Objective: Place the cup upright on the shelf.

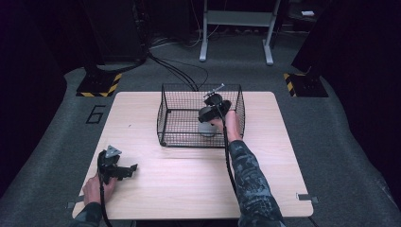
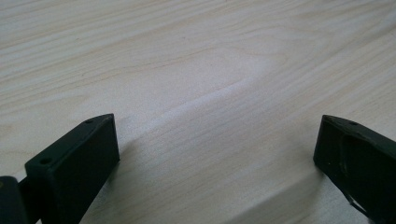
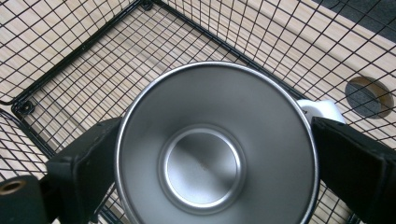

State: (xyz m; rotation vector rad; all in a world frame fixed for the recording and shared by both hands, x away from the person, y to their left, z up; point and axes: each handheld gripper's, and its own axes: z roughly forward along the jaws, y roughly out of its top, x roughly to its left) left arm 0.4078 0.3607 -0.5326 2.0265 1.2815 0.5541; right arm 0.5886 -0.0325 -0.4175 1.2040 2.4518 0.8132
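Right tool was reaching down into the black wire basket at the far middle of the desk. In the right gripper view its jaws stood on either side of a metal cup, pressed against the outer wall just below the rim; judged closed on the cup. The cup was upright, mouth up, empty, with a white handle beside one jaw. Gripping across the body probably kept it level while inside the basket. Whether the cup rested on the basket floor or hung above it could not be told.

Left tool rested on the near left of the desk, jaws wide apart, holding nothing, apparently parked out of the way.
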